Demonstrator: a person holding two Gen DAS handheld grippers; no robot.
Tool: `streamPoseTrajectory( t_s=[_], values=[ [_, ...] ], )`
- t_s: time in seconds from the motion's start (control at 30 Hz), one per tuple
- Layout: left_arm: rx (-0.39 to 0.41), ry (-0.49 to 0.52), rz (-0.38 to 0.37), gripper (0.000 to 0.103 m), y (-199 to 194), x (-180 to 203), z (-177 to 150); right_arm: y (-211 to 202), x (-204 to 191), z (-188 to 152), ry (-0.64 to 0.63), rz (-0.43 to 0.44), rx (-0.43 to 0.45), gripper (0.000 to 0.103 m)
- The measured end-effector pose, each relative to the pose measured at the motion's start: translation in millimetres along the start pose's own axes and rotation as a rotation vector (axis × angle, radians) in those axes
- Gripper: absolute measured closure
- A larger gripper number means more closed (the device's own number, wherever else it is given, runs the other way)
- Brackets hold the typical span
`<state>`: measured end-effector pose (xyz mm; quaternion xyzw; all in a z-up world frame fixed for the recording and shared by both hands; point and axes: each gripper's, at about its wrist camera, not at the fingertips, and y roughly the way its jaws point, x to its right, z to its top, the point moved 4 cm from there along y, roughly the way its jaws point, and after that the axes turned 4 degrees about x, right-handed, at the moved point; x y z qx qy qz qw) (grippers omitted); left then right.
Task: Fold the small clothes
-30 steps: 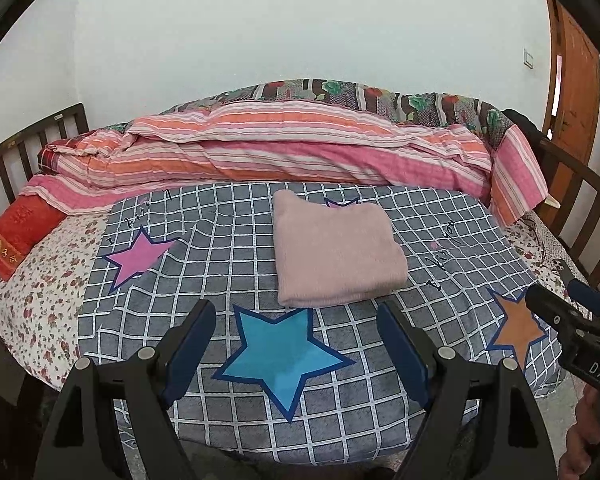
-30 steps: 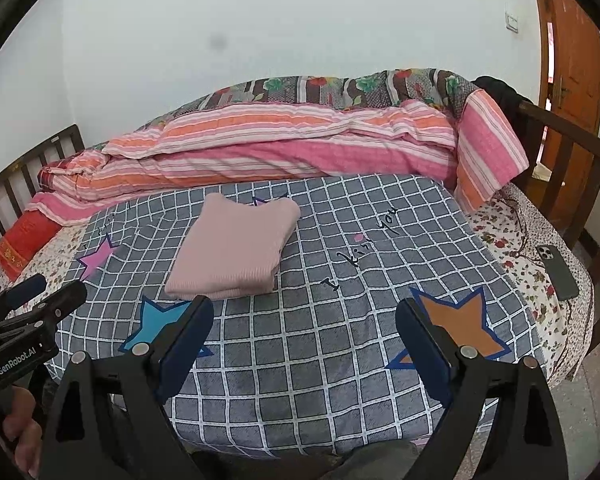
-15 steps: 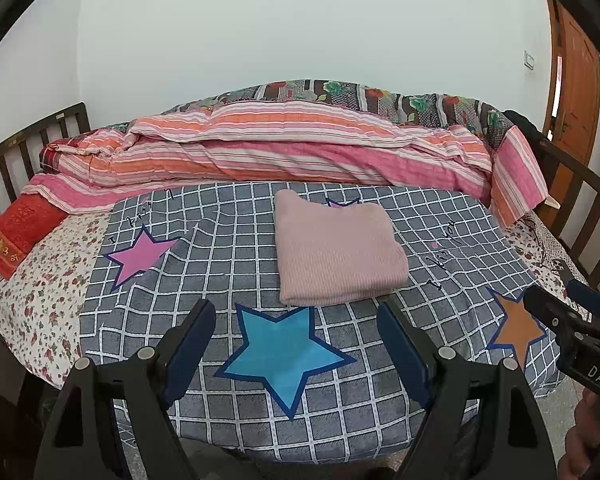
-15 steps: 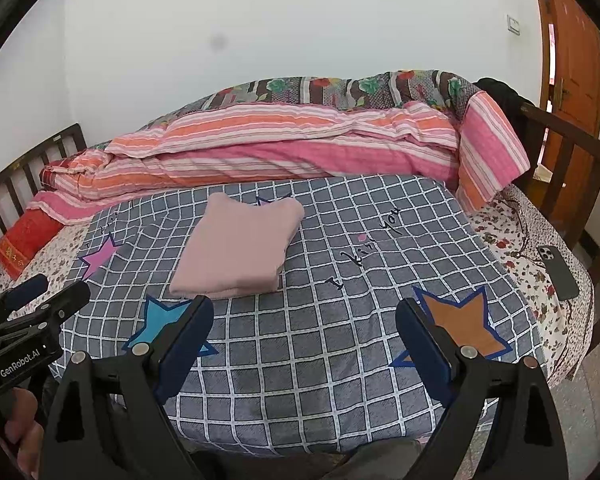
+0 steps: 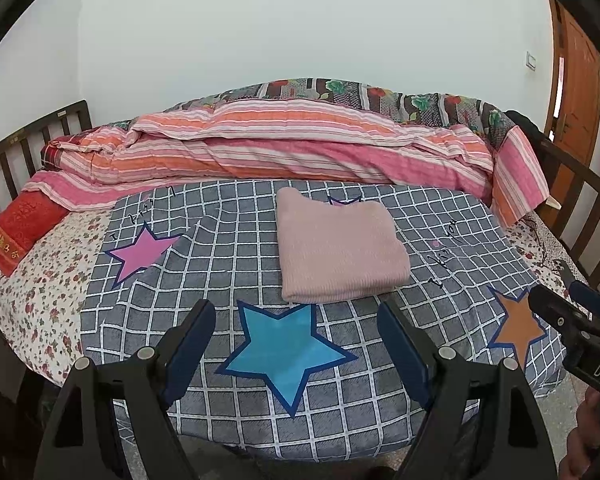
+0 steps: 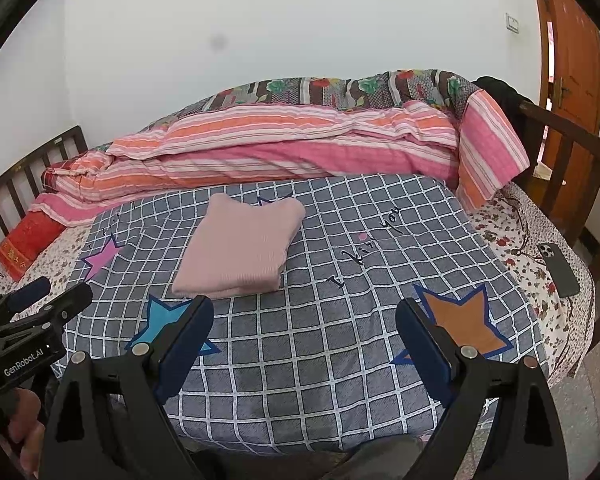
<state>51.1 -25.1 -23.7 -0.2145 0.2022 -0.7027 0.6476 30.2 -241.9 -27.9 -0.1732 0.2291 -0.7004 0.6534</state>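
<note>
A pale pink garment [image 5: 336, 248] lies folded into a neat rectangle on the grey checked cover [image 5: 228, 240] in the middle of the bed; it also shows in the right wrist view [image 6: 240, 248]. My left gripper [image 5: 296, 332] is open and empty, held back above the bed's near edge, short of the garment. My right gripper [image 6: 304, 332] is open and empty too, near the front edge and to the right of the garment. Each gripper shows at the edge of the other's view.
A rolled pink and orange striped quilt [image 5: 292, 148] lies along the back of the bed. Wooden rails [image 5: 20, 144] stand at both ends. A red cushion [image 5: 20, 224] sits far left. A dark phone [image 6: 558, 264] lies on the floral sheet at right. A wooden door [image 6: 572, 80] stands right.
Both grippers have drifted back slightly; the view has barely shifted. The folded garment has not moved and both grippers stay open.
</note>
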Motion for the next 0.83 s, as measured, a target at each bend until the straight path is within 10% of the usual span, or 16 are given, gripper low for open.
streamPoseTrajectory(
  t_s=[0.83],
  values=[
    [0.007,-0.004,-0.001,0.021,-1.1,-4.1,4.0,-0.8,-1.4,0.3,0.0,0.01,0.001,0.012]
  ],
)
